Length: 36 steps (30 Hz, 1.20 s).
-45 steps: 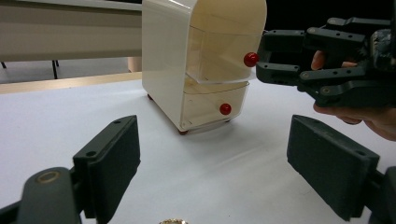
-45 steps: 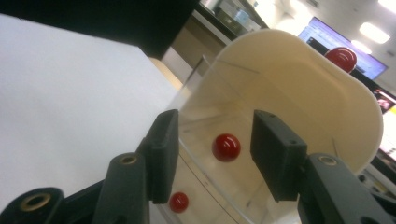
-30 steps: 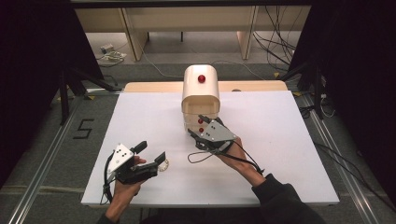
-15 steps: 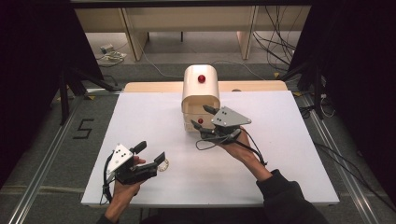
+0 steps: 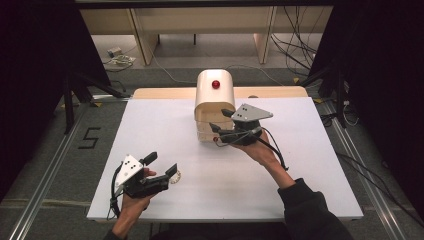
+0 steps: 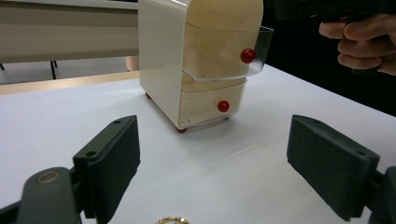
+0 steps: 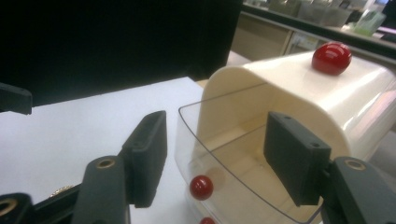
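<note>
A cream two-drawer cabinet [image 5: 214, 102] with a red knob on top [image 5: 215, 84] stands mid-table. Its clear upper drawer [image 6: 224, 56] is pulled out, its red knob [image 6: 248, 55] to the front. The lower drawer [image 6: 210, 107] is pushed in. My right gripper [image 5: 220, 120] hovers open at the drawer's front. Its jaws have just closed a little and press on nothing; the drawer rim [image 7: 224, 154] lies past them. My left gripper [image 5: 162, 164] rests open at the near left. A small gold ring-like object [image 5: 176, 177] lies on the table just below its jaws.
The white tabletop [image 5: 310, 165] has free room right of the cabinet and in front of it. A wooden board [image 5: 165, 93] lies behind the table. Cables [image 5: 300, 75] and metal rails [image 5: 360, 165] run along the floor, which bears a "5" mark [image 5: 90, 137].
My right gripper has risen and shifted right in front of the cabinet, tilting more level. The left gripper has stayed where it was.
</note>
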Available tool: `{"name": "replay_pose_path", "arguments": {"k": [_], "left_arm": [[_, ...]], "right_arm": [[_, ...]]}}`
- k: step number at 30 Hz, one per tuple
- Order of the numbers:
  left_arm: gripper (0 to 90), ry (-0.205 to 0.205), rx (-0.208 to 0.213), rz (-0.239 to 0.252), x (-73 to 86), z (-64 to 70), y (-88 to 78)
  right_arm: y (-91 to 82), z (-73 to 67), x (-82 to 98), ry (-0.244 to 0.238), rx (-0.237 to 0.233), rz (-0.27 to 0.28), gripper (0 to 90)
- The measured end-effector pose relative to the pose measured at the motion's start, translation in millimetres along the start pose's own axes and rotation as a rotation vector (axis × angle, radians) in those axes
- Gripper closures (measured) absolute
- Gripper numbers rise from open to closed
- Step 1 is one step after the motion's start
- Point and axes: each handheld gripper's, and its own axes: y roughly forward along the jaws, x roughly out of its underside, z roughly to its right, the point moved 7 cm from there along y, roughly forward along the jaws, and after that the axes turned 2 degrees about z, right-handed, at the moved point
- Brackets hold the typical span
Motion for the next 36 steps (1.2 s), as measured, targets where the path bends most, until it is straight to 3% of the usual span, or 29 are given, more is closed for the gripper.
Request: {"name": "replay_pose_path", "arguments": {"k": [11, 27, 36], "left_arm": [[16.5, -0.002, 0.000, 0.001, 0.3, 0.0, 0.1], [16.7, 0.005, -0.002, -0.010, 1.8, -0.7, 0.0], [16.7, -0.001, -0.004, -0.004, 0.8, -0.8, -1.2]], "right_arm": [[7.3, 7.9, 7.0, 0.021, -0.029, -0.052, 51.1], [16.0, 13.5, 18.2, -0.003, -0.054, -0.099, 73.0], [15.2, 13.1, 20.0, -0.014, -0.063, -0.111, 78.3]]}}
